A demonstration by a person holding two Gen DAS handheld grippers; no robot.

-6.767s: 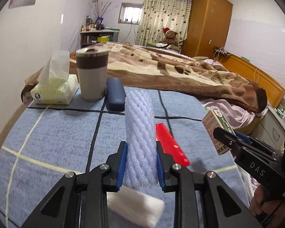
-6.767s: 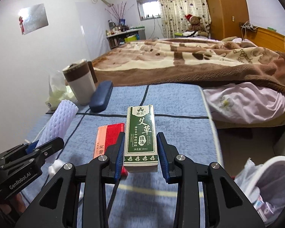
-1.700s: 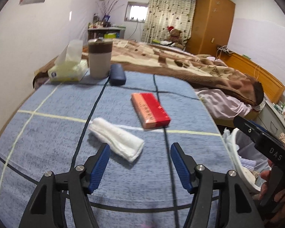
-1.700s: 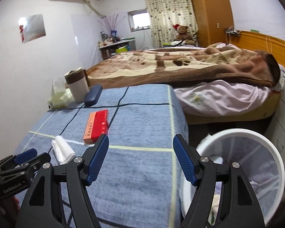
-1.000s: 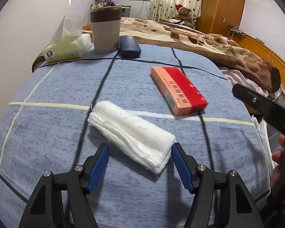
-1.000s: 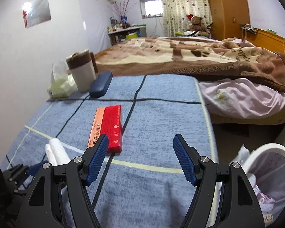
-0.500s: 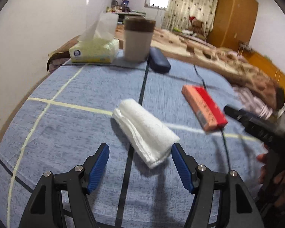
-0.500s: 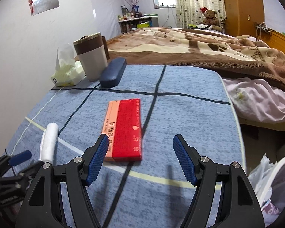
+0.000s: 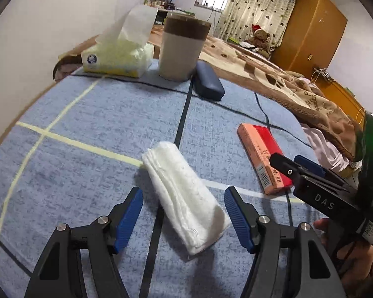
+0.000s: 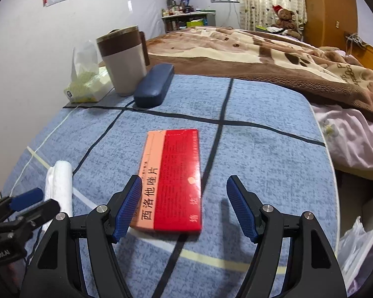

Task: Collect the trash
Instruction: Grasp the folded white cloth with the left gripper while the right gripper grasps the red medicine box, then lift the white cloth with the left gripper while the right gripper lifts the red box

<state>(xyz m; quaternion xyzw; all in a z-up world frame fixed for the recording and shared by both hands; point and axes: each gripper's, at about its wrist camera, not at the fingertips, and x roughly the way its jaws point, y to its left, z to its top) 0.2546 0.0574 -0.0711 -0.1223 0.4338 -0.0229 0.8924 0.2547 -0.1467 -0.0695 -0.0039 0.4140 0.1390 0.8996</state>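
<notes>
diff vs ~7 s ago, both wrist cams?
Both loads are gone: the left hand-held gripper no longer holds the white foam net sleeve, the right hand-held gripper no longer holds the green box. Both now stand open, the left around the folded white cloth, the right around the red flat box. Brown-and-white tumbler and navy case: unmoved.

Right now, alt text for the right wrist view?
The open right claw hovers over the near end of a red box lying flat on a blue checked cloth. A white folded pad and the left claw sit at left.
</notes>
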